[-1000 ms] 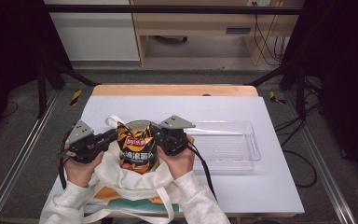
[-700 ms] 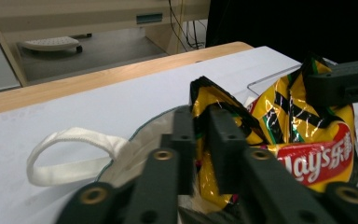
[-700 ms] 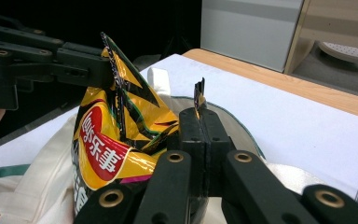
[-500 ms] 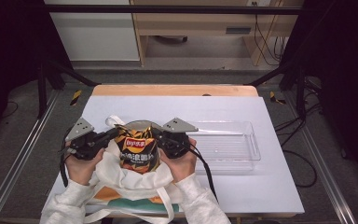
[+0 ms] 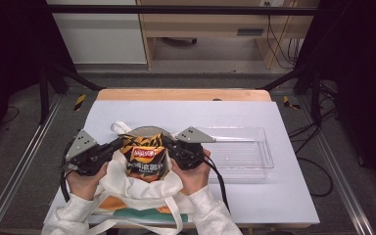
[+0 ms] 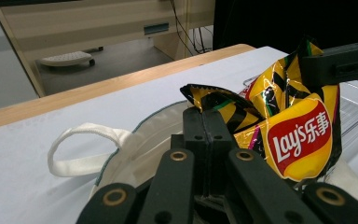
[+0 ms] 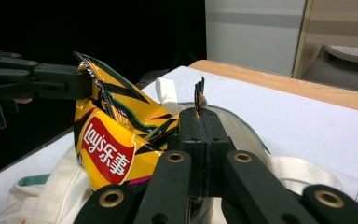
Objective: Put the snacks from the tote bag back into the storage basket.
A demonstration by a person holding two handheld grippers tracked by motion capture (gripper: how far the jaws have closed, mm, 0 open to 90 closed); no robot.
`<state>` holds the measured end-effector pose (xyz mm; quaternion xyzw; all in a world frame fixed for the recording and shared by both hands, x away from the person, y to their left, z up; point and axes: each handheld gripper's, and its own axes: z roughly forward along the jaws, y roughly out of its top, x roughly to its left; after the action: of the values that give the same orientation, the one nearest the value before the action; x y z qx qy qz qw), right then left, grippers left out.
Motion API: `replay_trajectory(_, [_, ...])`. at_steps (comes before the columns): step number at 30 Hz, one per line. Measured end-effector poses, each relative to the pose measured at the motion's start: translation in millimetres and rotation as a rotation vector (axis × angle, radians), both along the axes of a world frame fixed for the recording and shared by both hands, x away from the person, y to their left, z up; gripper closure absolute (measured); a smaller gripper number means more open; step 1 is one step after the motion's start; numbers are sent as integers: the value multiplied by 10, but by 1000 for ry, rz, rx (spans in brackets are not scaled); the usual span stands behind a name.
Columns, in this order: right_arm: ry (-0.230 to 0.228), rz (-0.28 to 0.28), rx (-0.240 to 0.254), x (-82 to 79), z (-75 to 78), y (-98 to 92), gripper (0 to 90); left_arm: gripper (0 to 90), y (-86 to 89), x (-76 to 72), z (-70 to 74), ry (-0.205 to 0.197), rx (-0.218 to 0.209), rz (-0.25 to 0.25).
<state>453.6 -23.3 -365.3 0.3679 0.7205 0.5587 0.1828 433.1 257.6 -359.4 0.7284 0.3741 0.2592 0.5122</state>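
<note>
A yellow and black Lay's chip bag stands upright in the mouth of a white tote bag. My left gripper is shut on the bag's top left corner. My right gripper is shut on its top right corner. In the left gripper view, the shut jaws pinch a crumpled corner of the chip bag, with the other gripper behind. In the right gripper view, the shut jaws pinch a thin edge of the chip bag. The tote hides the chip bag's bottom.
A clear plastic tray lies on the white table cover just right of my right hand. The tote's white handle loop lies beyond the chip bag. The table's wooden far edge borders the floor and cabinets.
The chip bag and both grippers have sunk a little toward the tote bag. Both stay shut on the bag's top corners.
</note>
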Motion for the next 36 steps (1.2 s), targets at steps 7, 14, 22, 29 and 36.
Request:
replay_trajectory(7, [-4,0,26,-13,107,-9,900,900,0,-45,111,-10,-26,8])
replay_trajectory(14, [-19,8,38,-14,246,-23,900,900,7,-70,237,-24,-47,6])
replay_trajectory(22, [-43,8,56,-5,437,-52,900,900,-1,-88,408,-42,-67,1])
replay_trajectory(29, [-52,18,89,-16,559,-90,900,900,-8,-149,566,-70,-83,-12])
replay_trajectory(36, [-82,10,88,-40,747,-131,900,900,-67,-159,766,-92,-75,-13])
